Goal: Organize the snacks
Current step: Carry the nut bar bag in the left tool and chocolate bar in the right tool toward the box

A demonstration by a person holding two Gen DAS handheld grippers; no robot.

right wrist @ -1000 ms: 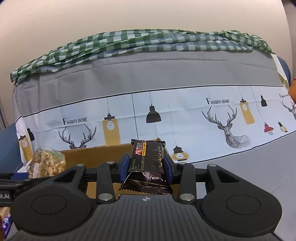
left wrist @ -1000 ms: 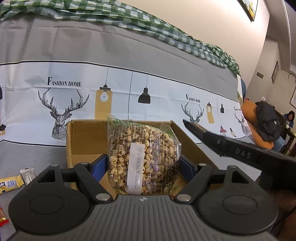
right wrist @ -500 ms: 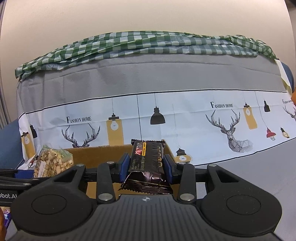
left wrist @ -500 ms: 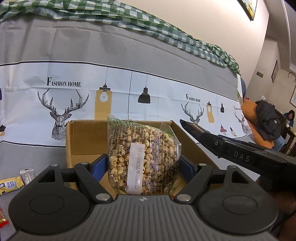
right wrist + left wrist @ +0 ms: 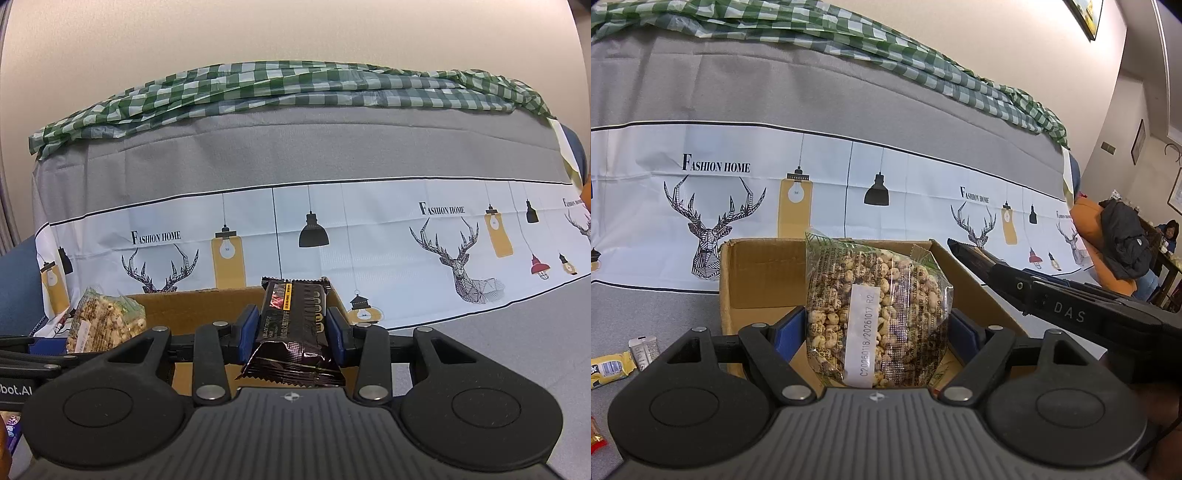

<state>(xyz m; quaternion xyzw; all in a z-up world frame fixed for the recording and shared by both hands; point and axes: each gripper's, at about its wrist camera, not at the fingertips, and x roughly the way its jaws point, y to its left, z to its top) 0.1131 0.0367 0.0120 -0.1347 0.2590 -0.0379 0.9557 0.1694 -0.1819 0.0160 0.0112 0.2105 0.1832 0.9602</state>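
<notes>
Right: left hand-held gripper (image 5: 877, 328) clamps the puffed-snack bag (image 5: 875, 314) by its sides, right hand-held gripper (image 5: 291, 332) pinches the bar (image 5: 293, 328). Both hang over the box (image 5: 757, 273). Light, crinkly, crushable; keep side grips gentle.

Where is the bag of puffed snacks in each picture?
Left wrist view: the bag of puffed snacks is in the centre, clamped in the left tongs.
Right wrist view: the bag is at the far left edge.
Shared landmark: the cardboard box behind it.
</notes>
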